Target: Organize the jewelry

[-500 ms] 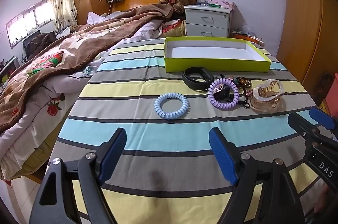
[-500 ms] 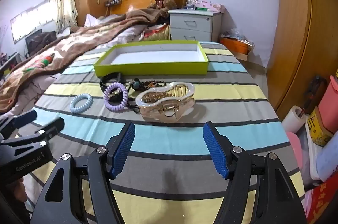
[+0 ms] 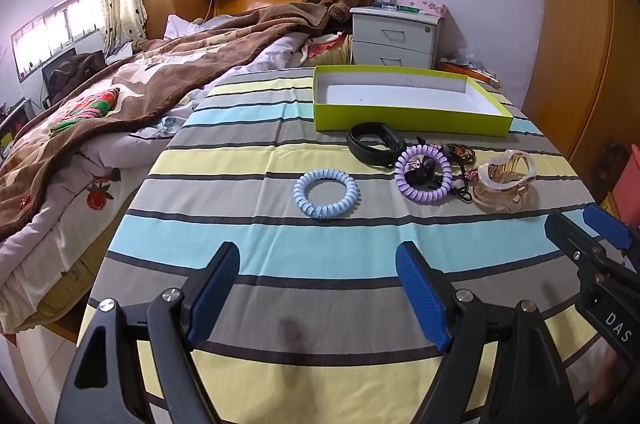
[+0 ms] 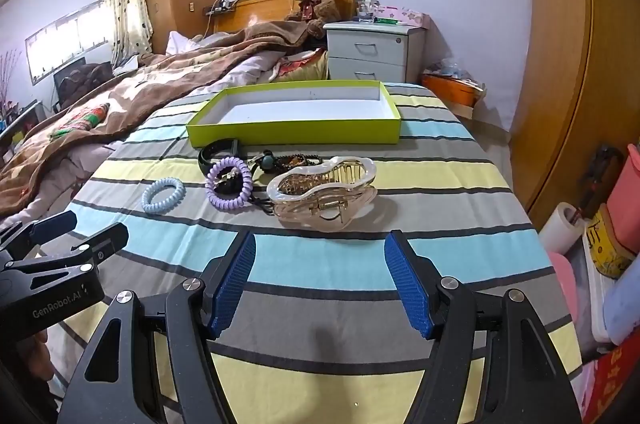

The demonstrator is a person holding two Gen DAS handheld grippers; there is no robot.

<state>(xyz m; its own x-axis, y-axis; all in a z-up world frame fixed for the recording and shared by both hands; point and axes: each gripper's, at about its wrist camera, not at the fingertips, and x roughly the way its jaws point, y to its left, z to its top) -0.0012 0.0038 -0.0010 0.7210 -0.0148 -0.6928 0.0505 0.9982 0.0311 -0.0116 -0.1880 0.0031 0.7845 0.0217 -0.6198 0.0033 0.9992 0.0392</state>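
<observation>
My left gripper [image 3: 318, 288] hangs with its jaws spread wide and empty over the striped worktop [image 3: 248, 256], and my right gripper [image 4: 320, 282] is likewise wide open and holding nothing. Straight ahead of the left one lies the blue coil band [image 3: 326, 193], alone with bare cloth all round it. Ahead of the right one, near its fingertips, sits the clear claw clip [image 4: 324, 190]. Just left of the clip, the purple coil band [image 4: 229, 184], a black strap [image 4: 218, 150] and a beaded piece [image 4: 288, 160] crowd together, touching. Beyond them stands the green tray [image 4: 296, 134]. The worktop's edge falls away close on my right.
</observation>
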